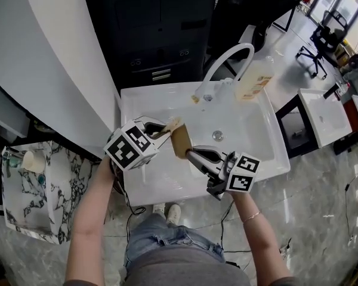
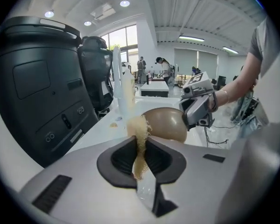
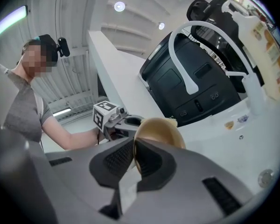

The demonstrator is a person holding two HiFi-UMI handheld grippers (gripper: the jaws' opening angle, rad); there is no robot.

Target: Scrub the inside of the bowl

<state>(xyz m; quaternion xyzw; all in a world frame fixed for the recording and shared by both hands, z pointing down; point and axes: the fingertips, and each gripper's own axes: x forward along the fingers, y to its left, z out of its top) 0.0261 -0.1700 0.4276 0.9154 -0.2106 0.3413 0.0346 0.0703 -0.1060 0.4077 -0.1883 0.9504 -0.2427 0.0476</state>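
Tan bowl [image 1: 181,142], centre frame, rim clamped in right gripper [image 1: 192,154]; left gripper [image 1: 162,130], pinching fibrous scrubber [image 1: 173,124] at bowl's edge, apparently starts scrubbing, next pressing inward.

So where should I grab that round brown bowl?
Grip the round brown bowl by its thin rim, coming in edge-on from the right, wall pinched inside and out, as the right claw does. Its curved belly is too wide to pinch across.

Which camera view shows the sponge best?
The left gripper view: the sponge is close and central, clamped between the jaws. The head view shows it small, by the bowl. The right gripper view shows only a tip behind the bowl's rim.
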